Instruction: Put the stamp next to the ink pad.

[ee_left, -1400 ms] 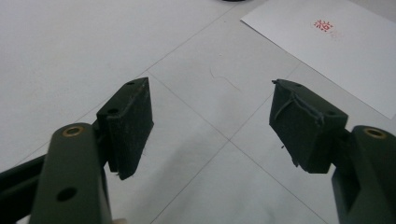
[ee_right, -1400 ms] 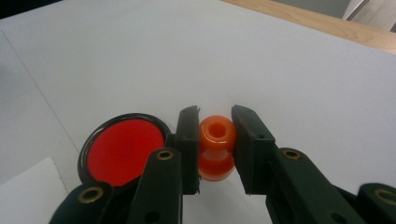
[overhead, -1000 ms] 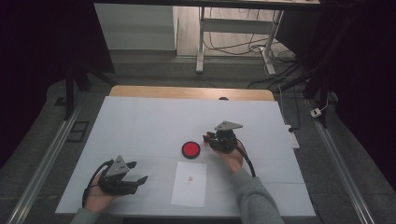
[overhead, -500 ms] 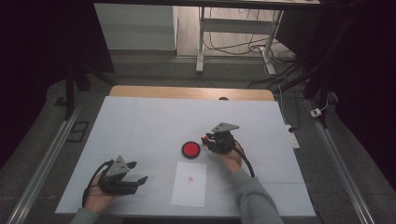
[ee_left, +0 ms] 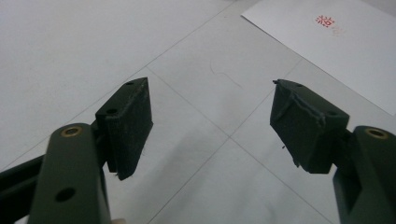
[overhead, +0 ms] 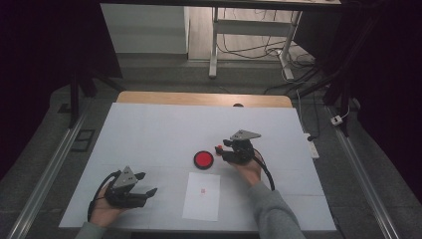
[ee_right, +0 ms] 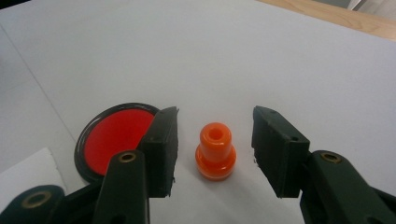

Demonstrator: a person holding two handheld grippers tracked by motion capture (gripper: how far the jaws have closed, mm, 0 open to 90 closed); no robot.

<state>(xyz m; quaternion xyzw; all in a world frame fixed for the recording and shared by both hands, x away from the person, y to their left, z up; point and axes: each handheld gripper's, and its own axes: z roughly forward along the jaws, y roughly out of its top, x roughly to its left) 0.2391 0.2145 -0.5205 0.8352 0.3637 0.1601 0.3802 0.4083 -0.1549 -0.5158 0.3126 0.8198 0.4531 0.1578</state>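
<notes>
White counter runs under everything I'm working over. On the far left my left gripper rests low on it, fingers spread wide with nothing between them. To its right lies the sheet of paper, with a small red stamped mark already on it, so I judge one impression is made. Next comes the red ink pad, round, open, just beyond the paper. Furthest right, my right gripper sits beside the pad, fingers parted around the orange stamp, which stands upright on the counter, touching neither pad; I have no hold on it. Whether I'm setting it down or about to pick it up, I cannot tell.

The high view gives the whole layout. The right gripper view shows the gap either side of the stamp, and the left gripper view shows the red mark closer.
</notes>
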